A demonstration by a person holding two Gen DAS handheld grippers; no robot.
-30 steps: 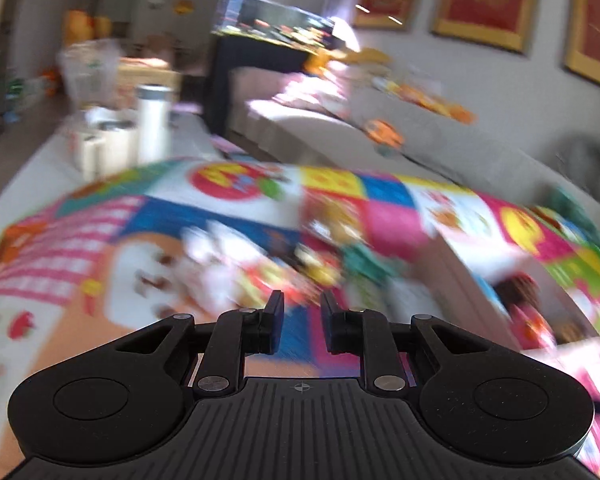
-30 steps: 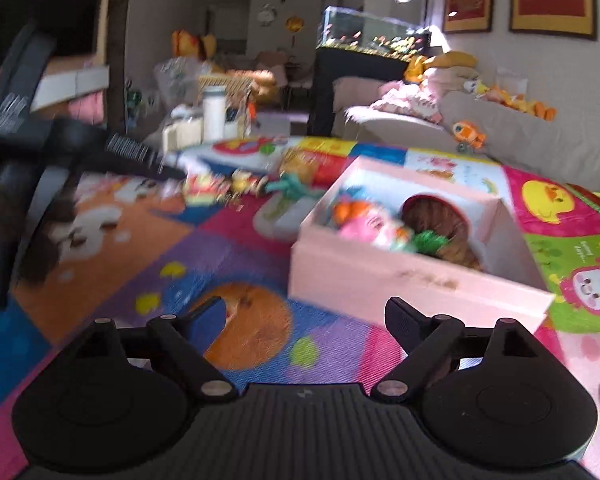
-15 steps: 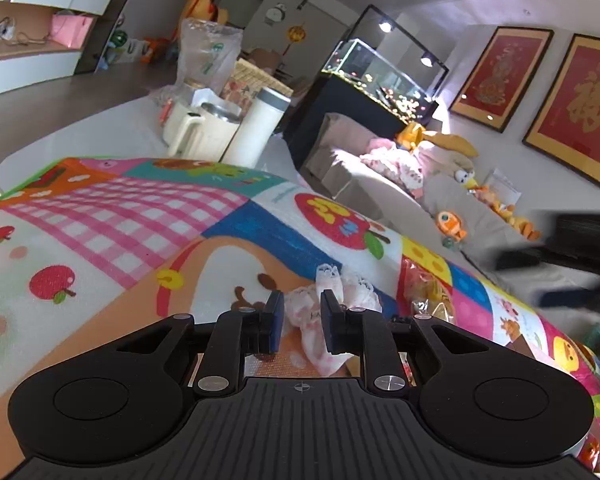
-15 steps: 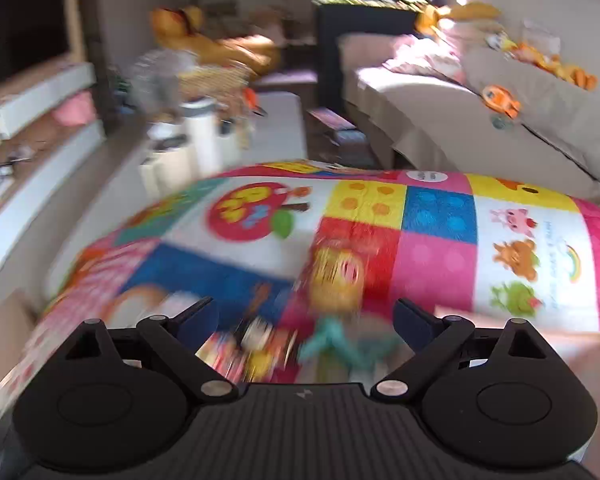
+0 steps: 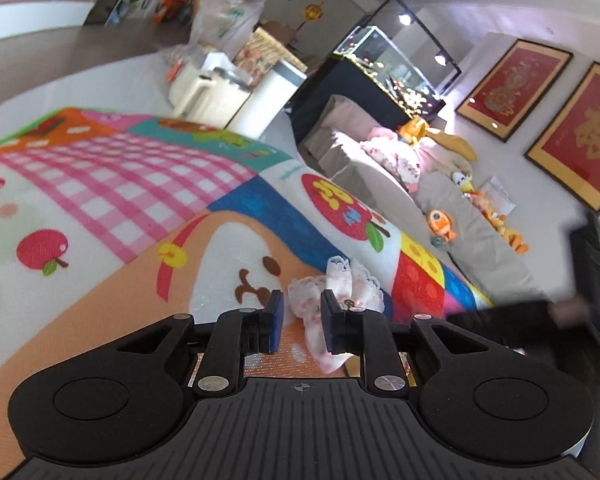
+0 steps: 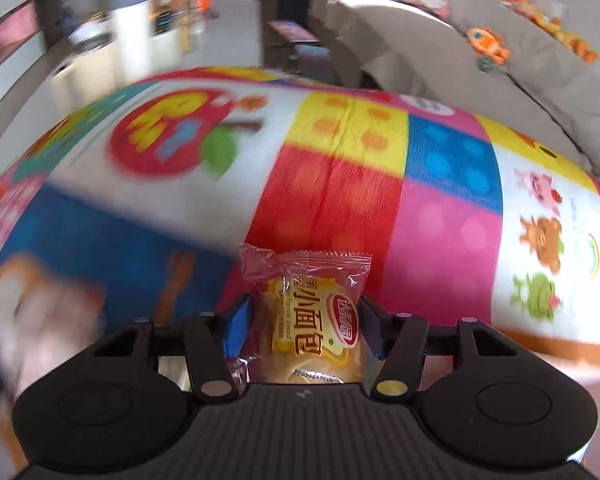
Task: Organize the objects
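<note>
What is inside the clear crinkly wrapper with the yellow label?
A golden bread bun shows through the clear plastic wrapper, held between the right gripper fingers. The yellow label covers the bun's middle, and the gripper body hides its bottom.

Colourful play mat under my jaws, lacy cloth lying on it, seemingly mid-mat
</note>
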